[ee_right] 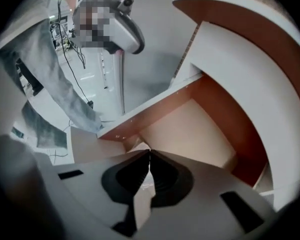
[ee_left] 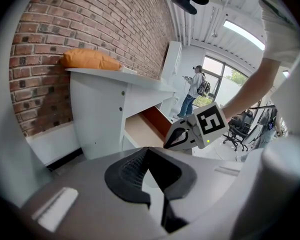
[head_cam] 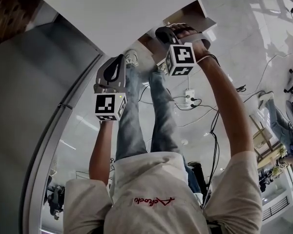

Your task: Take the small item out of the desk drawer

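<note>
The white desk point(head_cam: 112, 13) has its drawer point(head_cam: 195, 13) pulled open. The drawer point(ee_right: 190, 129) has brown walls and a bare beige floor, and I see no small item on the part that shows. My right gripper point(ee_right: 150, 151) is shut and hovers over the drawer's front corner. A pale sliver shows low between its pads, and I cannot tell whether that is an object. In the head view the right gripper point(head_cam: 168, 33) sits at the drawer's edge. My left gripper point(ee_left: 147, 149) is shut on nothing. That left gripper point(head_cam: 115, 67) hangs lower left, away from the drawer.
An orange cushion point(ee_left: 90, 60) lies on the desk top point(ee_left: 100, 79) against a brick wall point(ee_left: 65, 24). Cables and a power strip point(head_cam: 190, 99) lie on the floor beside my legs point(head_cam: 136, 121). A person point(ee_left: 194, 89) stands far back, near office chairs point(ee_left: 240, 129).
</note>
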`<state>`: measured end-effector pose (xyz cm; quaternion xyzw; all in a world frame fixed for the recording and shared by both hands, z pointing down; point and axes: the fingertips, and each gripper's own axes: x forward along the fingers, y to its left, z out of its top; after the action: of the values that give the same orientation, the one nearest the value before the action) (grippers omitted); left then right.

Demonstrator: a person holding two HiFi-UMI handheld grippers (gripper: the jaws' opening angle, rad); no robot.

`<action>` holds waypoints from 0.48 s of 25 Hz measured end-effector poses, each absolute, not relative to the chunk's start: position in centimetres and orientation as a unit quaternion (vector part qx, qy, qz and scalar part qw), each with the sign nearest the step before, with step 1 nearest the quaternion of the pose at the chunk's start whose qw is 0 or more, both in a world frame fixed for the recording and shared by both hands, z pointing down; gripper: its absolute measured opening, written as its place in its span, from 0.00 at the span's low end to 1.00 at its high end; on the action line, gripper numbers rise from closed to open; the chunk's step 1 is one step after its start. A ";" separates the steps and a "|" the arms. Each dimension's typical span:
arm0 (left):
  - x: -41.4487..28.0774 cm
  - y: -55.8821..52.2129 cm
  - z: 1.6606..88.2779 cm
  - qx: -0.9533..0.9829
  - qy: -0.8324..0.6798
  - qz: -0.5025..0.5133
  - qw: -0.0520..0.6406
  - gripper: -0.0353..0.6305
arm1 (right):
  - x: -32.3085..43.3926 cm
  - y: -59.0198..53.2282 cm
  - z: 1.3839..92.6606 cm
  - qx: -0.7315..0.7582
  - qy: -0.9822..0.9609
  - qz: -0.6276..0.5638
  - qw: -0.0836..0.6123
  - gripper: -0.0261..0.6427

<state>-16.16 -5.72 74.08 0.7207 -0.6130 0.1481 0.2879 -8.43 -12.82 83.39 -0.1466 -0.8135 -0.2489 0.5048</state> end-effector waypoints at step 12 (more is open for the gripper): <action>-16.3 -5.5 74.0 0.721 -0.611 0.149 0.292 0.06 | -8.1 -12.9 89.7 -0.213 -0.745 -0.198 0.600 0.14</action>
<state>-16.27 -5.52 74.03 0.7211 -0.6106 0.1487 0.2917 -8.07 -12.94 89.72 -0.2128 -0.7455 -0.1981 0.5998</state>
